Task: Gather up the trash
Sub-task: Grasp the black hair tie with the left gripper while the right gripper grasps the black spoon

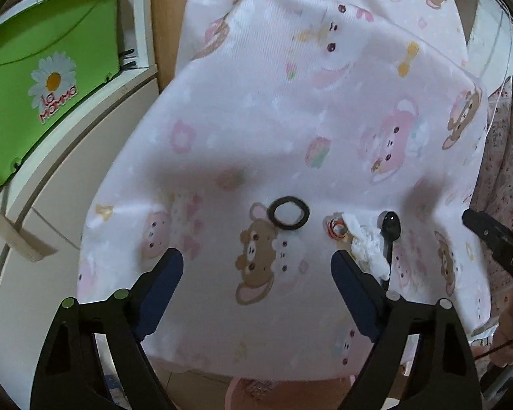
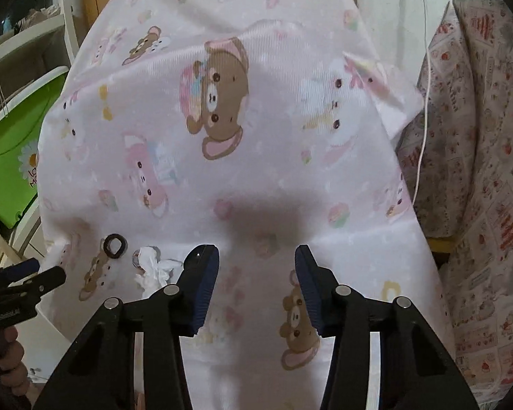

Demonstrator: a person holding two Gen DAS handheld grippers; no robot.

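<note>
I hold both grippers over the pink bear-print cloth worktop [image 1: 273, 119]. Left gripper [image 1: 256, 266] jaws apart, empty; right gripper [image 2: 256, 273] jaws apart, empty. Crumpled white tissue [image 1: 366, 246], black rubber ring [image 1: 288, 216] and black plastic spoon [image 1: 390, 229] lie at one o'clock, presumably awaiting collection.

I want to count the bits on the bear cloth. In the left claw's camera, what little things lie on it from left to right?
Black ring → small orange-and-silver thing → crumpled white tissue → black plastic spoon.
</note>
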